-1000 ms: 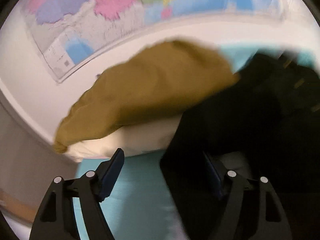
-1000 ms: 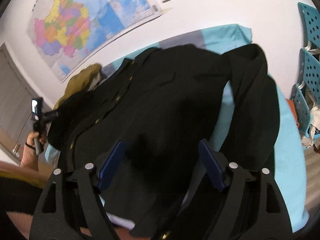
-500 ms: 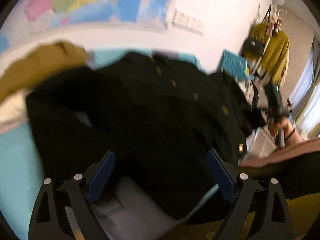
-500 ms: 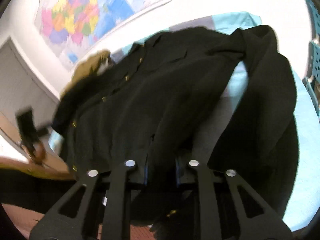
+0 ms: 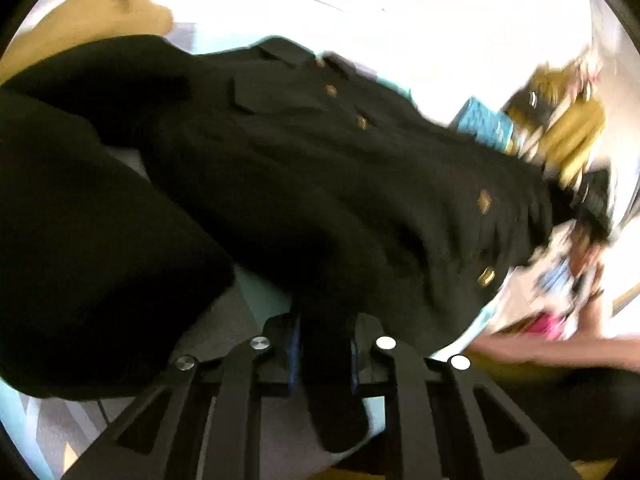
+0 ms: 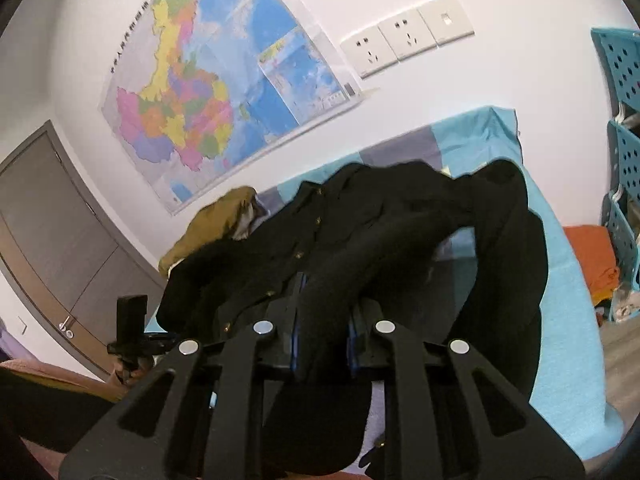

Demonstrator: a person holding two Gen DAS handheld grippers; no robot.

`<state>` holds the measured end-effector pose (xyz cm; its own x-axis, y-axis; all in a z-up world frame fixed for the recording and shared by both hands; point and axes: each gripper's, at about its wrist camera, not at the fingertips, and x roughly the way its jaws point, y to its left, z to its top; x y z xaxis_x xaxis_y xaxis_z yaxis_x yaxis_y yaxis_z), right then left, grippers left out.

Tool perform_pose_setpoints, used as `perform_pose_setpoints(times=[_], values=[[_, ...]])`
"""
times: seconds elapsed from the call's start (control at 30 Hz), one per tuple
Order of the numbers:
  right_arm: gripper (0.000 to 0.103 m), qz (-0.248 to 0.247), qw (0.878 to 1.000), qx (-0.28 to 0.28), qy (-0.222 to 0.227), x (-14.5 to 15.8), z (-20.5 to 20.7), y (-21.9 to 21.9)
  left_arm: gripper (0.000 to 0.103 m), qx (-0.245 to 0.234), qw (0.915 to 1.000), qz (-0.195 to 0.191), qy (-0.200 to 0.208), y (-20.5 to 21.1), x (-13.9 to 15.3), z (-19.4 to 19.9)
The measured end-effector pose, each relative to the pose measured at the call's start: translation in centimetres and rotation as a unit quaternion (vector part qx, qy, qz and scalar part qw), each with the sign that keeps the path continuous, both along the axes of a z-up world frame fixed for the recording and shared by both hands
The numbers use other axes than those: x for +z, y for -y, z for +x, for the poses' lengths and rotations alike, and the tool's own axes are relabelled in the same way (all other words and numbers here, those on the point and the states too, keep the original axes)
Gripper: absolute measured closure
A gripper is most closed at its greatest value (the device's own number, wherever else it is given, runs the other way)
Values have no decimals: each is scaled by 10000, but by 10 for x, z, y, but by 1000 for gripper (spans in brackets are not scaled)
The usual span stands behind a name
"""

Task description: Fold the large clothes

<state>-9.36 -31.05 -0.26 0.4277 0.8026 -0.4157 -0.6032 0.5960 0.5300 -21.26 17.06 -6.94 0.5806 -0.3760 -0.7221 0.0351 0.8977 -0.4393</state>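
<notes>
A black coat (image 6: 400,240) with brass-coloured buttons lies spread over a bed (image 6: 568,320) covered in turquoise and grey, and looks thick, soft and fairly heavy: cloth likely to sag and drag rather than slip, best taken by a doubled hem or edge. The left gripper (image 5: 322,354) has just closed its jaws on a fold of the coat's near edge, the body of the garment stretching ahead of them and a loose tail hanging back between the arms. The right gripper (image 6: 322,340) likewise clamps a thick ridge of black cloth, the coat fanning ahead and to the right of its jaws. Beyond the coat, ahead and left of those jaws, lies a mustard garment (image 6: 212,228); a map (image 6: 224,100) hangs on the wall.
</notes>
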Motion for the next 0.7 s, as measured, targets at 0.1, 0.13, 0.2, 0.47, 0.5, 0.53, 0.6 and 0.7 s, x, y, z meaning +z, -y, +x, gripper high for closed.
perform_pose_setpoints(times=[0.1, 0.13, 0.2, 0.47, 0.5, 0.53, 0.6, 0.7], values=[[87, 131, 9997, 19, 225, 18, -10, 5, 88, 66, 9976, 4, 688, -6, 46, -22], [87, 144, 9995, -3, 295, 21, -12, 8, 88, 16, 9965, -134, 821, -9, 58, -30], [87, 210, 9995, 22, 249, 21, -13, 13, 87, -20, 9964, 37, 850, -9, 73, -39], [53, -2100, 9767, -225, -375, -26, 5, 3, 48, -129, 9909, 1307, 278, -9, 65, -41], [51, -2042, 9781, -215, -339, -22, 8, 5, 42, -79, 9906, 1237, 580, -13, 77, -44], [49, -2041, 9784, -236, -210, -14, 11, 4, 32, -80, 9891, 1157, 906, -16, 89, -47], [44, -2181, 9754, -256, 160, 1, 17, -9, 23, -22, 9813, 1296, 1421, -15, 107, -46], [44, -1930, 9794, 73, 585, 17, 39, -43, 20, 46, 9737, 1651, 1568, -7, 120, -11]])
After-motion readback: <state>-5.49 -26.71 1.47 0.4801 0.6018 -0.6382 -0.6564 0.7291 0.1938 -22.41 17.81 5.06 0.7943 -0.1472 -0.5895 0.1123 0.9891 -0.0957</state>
